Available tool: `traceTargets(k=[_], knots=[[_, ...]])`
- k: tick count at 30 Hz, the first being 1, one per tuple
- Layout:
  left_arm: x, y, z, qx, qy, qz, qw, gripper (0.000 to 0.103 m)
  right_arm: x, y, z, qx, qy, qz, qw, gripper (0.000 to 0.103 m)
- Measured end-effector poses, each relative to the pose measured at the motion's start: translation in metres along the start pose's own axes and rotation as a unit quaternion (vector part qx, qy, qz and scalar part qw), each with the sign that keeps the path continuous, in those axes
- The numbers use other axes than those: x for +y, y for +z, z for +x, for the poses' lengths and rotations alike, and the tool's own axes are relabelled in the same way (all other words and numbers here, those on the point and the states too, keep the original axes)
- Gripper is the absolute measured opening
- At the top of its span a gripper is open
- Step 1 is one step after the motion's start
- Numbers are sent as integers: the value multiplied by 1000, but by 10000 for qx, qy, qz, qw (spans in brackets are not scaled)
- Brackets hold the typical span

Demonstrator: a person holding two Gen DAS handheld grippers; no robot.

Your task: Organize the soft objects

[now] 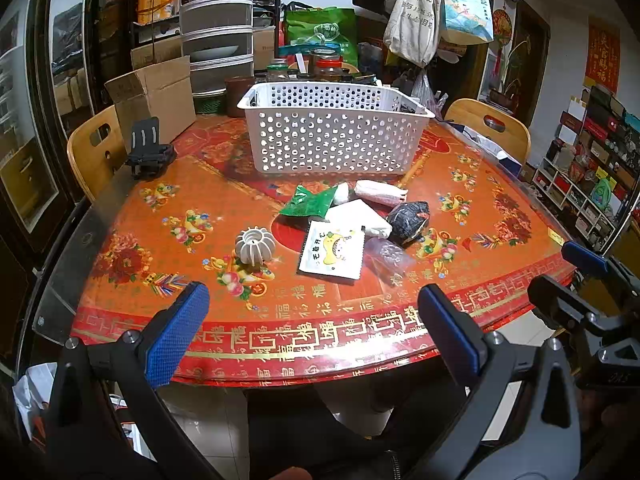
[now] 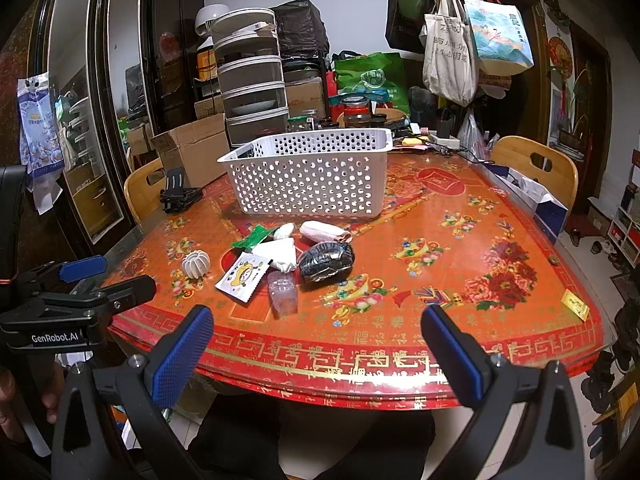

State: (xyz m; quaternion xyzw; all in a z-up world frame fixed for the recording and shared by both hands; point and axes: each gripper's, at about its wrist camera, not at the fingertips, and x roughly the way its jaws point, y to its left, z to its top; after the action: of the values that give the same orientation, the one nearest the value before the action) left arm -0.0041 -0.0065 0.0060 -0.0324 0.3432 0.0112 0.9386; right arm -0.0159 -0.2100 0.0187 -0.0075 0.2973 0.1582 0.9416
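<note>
Left wrist view: one white basket (image 1: 336, 136) stands behind a cluster of seven small soft items (image 1: 352, 224) on the table (image 1: 120, 220). Both the left gripper (image 1: 314, 328) and the right gripper (image 2: 318, 340) gape wide, holding nothing.

Black gripper (image 2: 318, 344) frames, blue textured jaws, silver screws, white "GenRobot.AI" lettering.

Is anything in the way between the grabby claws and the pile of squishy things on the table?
No. Both the left gripper and right gripper hang open at the table's near edge, and only bare tablecloth lies between them and the pile of soft items. The basket sits just behind.
</note>
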Motion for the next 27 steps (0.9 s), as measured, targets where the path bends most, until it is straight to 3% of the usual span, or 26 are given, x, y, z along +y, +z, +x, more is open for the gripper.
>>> traceTargets(k=[27], knots=[[0,0,0,11,-4,-9,10000,103,0,0,1,13,3,13,10000,103]])
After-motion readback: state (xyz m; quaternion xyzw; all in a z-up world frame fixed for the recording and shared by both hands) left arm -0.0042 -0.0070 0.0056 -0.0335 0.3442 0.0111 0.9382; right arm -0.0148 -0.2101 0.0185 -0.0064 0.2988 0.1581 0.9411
